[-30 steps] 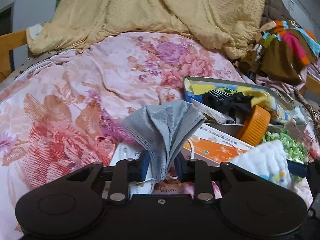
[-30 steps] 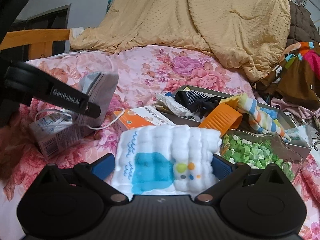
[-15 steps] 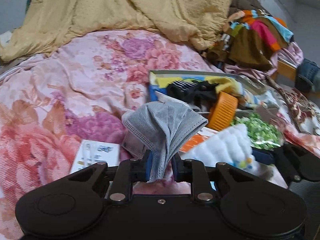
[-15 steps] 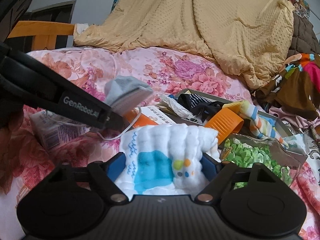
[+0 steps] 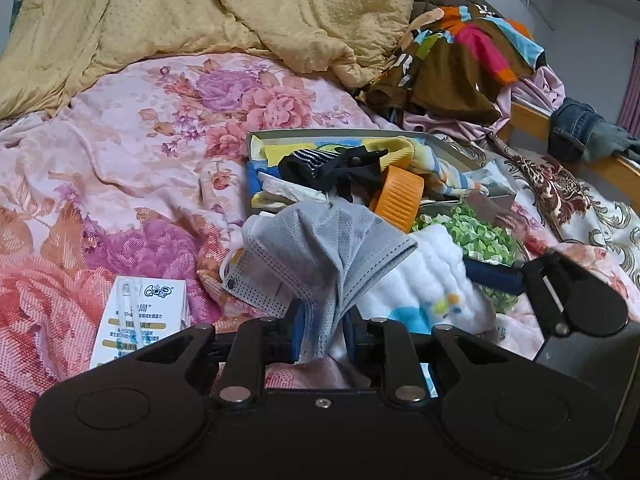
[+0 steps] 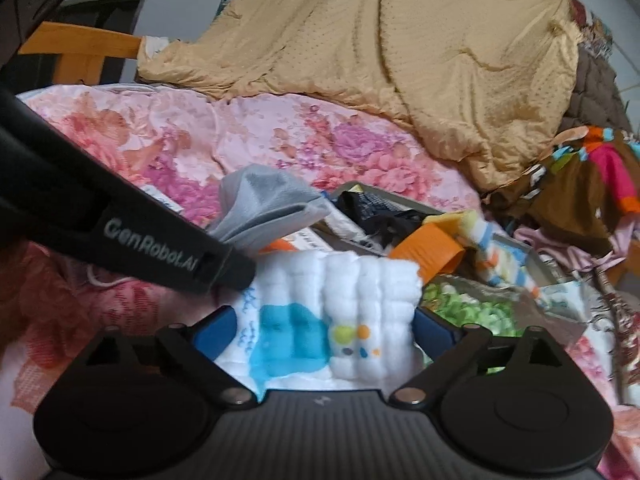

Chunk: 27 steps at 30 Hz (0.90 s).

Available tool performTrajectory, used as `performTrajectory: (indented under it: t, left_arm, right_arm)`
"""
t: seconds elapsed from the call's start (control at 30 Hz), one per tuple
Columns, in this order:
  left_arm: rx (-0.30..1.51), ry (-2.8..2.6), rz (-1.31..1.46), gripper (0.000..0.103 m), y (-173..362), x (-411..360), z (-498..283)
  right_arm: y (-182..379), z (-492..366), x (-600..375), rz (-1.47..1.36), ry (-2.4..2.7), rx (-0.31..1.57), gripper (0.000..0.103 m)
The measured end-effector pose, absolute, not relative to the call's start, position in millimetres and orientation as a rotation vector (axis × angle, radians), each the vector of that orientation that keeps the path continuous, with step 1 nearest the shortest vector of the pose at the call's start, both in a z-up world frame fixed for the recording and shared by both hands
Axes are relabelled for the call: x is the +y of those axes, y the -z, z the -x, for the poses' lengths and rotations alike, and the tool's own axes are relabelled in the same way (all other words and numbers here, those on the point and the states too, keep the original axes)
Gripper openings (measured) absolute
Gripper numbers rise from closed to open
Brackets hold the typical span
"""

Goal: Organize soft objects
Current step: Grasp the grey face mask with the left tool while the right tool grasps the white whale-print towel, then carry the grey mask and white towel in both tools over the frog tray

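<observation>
My left gripper (image 5: 322, 330) is shut on a grey face mask (image 5: 324, 252) and holds it bunched above the floral bedsheet. My right gripper (image 6: 324, 328) is shut on a white quilted cloth (image 6: 340, 320) with blue, green and orange print. The cloth also shows in the left wrist view (image 5: 424, 280), just right of the mask. The mask shows in the right wrist view (image 6: 268, 208), above and left of the cloth. Both are held close together in front of a shallow grey box (image 5: 304, 134) holding socks, an orange lid (image 5: 400, 198) and other items.
A white printed packet (image 5: 140, 316) lies on the sheet at the left. Green paper bits (image 5: 476, 232) fill a tray right of the box. A yellow quilt (image 5: 200, 8) and piled clothes (image 5: 460, 60) lie behind. A wooden bed rail (image 5: 560, 136) runs at the right.
My left gripper with the mask has moved right, toward the box and the white cloth. The right gripper has lifted slightly and keeps its hold on the cloth.
</observation>
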<state>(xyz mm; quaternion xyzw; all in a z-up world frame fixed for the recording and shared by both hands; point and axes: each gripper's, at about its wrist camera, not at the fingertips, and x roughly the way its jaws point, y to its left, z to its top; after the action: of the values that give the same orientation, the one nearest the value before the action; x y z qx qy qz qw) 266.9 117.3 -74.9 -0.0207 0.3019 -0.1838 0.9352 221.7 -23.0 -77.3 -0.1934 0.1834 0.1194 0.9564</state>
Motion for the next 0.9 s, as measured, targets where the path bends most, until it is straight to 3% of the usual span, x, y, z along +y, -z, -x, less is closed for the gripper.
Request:
performTrajectory:
  t: [0.13, 0.43, 0.73, 0.9]
  left_arm:
    - [0.620, 0.369, 0.049, 0.023, 75, 118, -267]
    - [0.642, 0.358, 0.056, 0.028, 77, 120, -270]
    - [0.642, 0.352, 0.056, 0.028, 77, 121, -271]
    - [0.642, 0.349, 0.049, 0.028, 77, 120, -271]
  right_arm:
    - [77, -229, -27, 0.377, -0.255, 0.400, 0.099]
    - [78, -227, -35, 0.330, -0.301, 0.421, 0.084]
    - [78, -225, -37, 0.338, -0.283, 0.414, 0.051]
    - [82, -222, -35, 0.372, -0.277, 0.411, 0.044]
